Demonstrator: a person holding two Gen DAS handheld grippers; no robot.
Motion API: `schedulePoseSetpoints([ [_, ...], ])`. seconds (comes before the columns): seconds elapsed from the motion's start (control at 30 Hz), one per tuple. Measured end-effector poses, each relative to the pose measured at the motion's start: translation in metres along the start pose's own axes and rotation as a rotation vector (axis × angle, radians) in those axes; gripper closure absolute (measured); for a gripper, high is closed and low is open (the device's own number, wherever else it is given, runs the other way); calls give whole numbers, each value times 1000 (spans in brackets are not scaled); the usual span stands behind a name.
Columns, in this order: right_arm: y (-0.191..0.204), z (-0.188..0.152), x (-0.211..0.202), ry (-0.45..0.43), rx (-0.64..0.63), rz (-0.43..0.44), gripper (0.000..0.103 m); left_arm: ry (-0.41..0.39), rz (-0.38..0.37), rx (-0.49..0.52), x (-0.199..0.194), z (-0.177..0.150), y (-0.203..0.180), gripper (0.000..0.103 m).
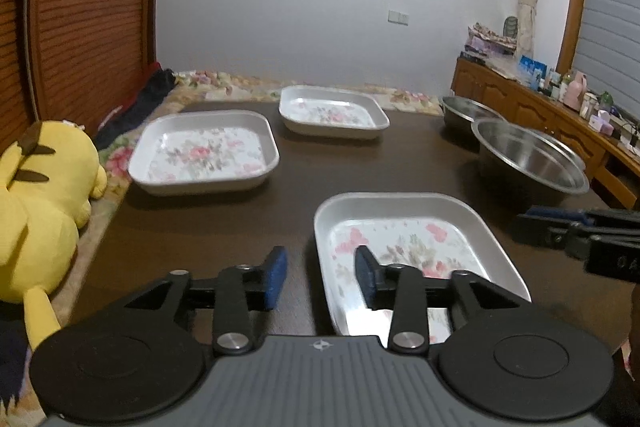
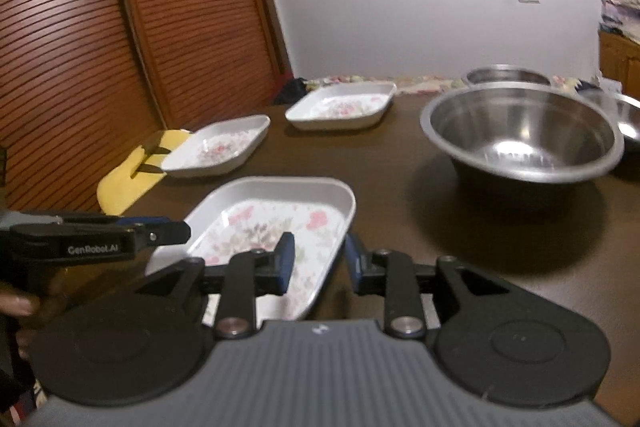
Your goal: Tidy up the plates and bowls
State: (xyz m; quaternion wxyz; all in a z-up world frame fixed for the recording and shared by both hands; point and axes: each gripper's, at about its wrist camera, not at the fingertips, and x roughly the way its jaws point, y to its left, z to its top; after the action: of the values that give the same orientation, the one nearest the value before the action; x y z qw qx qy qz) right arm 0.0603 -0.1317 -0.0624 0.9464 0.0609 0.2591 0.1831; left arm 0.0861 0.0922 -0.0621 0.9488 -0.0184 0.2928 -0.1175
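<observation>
Three white rectangular plates with a flower print lie on the dark table point(image 1: 224, 227). My left gripper point(image 1: 320, 269) is open and straddles the left rim of the nearest plate point(image 1: 400, 211), one pad inside and one outside, with neither pressing. My right gripper point(image 2: 319, 259) is open astride the right rim of this same plate point(image 2: 272, 223), which rests flat. Each gripper also shows from the side in the other view: the right gripper point(image 1: 526, 223) and the left gripper point(image 2: 176, 227). The second plate point(image 1: 204, 151) and the third plate point(image 1: 332, 111) lie farther back. A steel bowl point(image 2: 520, 131) stands to the right.
Two more steel bowls point(image 2: 508, 75) point(image 2: 628, 115) stand behind the big one. A yellow plush toy point(image 1: 44, 195) lies off the table's left edge before louvred wooden doors point(image 1: 88, 7). Flowered bedding point(image 1: 224, 83) borders the far edge. A cluttered sideboard point(image 1: 560, 107) runs along the right.
</observation>
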Motion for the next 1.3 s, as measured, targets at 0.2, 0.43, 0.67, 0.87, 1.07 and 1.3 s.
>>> schedulePoseSetpoints([
  [0.2,3,28,-7,-52,-89,20,59,-39,23,11,-7,17,7,45],
  [0.43,14,60,0,-46,-121,87,47,-70,70,13,-7,38,31,44],
  [0.67,35,90,34,25,-146,180,47,-65,132,6,15,57,72,44],
  [0.87,50,109,81,97,-134,213,48,-48,144,-32,41,68,109,46],
  [1.07,60,124,128,191,-128,228,48,-16,126,-58,71,76,135,54],
  [1.3,67,129,172,266,-120,223,52,23,110,-93,100,77,159,63],
])
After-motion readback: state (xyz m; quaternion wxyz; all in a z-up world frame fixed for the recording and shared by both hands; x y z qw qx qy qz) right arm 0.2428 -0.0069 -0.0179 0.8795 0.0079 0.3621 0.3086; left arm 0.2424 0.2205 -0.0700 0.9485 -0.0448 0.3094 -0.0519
